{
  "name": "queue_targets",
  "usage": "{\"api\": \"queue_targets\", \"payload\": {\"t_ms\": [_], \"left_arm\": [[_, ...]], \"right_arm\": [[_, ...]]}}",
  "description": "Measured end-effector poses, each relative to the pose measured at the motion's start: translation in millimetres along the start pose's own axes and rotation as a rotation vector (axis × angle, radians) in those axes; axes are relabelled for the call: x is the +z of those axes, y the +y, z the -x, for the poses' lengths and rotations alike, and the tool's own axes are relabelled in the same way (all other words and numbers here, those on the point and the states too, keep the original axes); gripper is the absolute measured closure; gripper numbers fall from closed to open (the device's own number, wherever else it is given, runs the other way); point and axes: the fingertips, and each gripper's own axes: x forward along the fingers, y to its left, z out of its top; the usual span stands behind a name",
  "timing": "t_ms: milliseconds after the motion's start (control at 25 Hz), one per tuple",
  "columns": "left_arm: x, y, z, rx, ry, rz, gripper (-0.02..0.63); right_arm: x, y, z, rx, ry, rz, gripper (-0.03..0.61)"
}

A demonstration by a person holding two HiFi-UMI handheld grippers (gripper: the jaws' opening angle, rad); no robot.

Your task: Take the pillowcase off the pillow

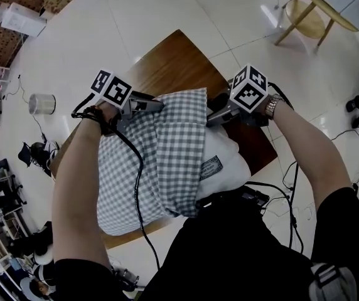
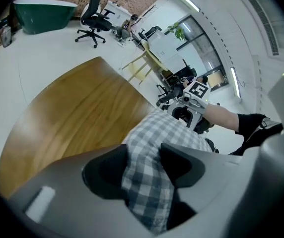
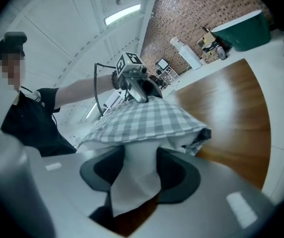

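Note:
A pillow in a grey-and-white checked pillowcase (image 1: 154, 162) lies on a brown wooden table (image 1: 173, 58). Its bare white body (image 1: 223, 158), with a printed label, shows at the right side. My left gripper (image 1: 157, 104) is at the far left corner, shut on the checked pillowcase (image 2: 149, 148), which bunches between its jaws (image 2: 143, 167). My right gripper (image 1: 212, 119) is at the far right corner, and a fold of the white pillow (image 3: 134, 175) is pinched between its jaws (image 3: 138, 170), under the checked edge (image 3: 142, 120). Each gripper shows in the other's view: the right gripper (image 2: 189, 110) and the left gripper (image 3: 132, 78).
The table's far corner and right edge lie just beyond the pillow. A wooden stool (image 1: 305, 17) stands on the white floor at the far right, and a wire bin (image 1: 41, 103) at the left. Cables (image 1: 280, 190) trail by my body. An office chair (image 2: 95, 16) and a green tub (image 2: 45, 14) stand farther off.

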Motion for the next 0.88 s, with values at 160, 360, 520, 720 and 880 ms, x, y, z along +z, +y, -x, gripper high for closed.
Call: {"api": "queue_targets", "payload": {"t_ms": [160,360,520,720,880], "left_arm": [[5.6,-4.1,14.6,0.022,-0.032,-0.012,0.518],[6.8,-8.2,46.1,0.062,-0.116,-0.009,0.593],[4.8,-12.8,58.1,0.083,-0.170,-0.009,0.598],[6.1,-15.3,74.8,0.112,-0.215,-0.003,0.598],[-7.1,-10.9,86.6,0.194,-0.228,0.000,0.607]], "right_arm": [[8.2,14.2,-0.2,-0.012,0.008,0.042,0.520],[23.9,38.7,8.6,-0.106,-0.009,0.157,0.554],[33.4,60.5,18.6,-0.177,-0.024,0.244,0.557],[40.7,81.6,23.9,-0.250,-0.007,0.347,0.558],[37.2,102.4,24.6,-0.295,0.010,0.426,0.560]]}}
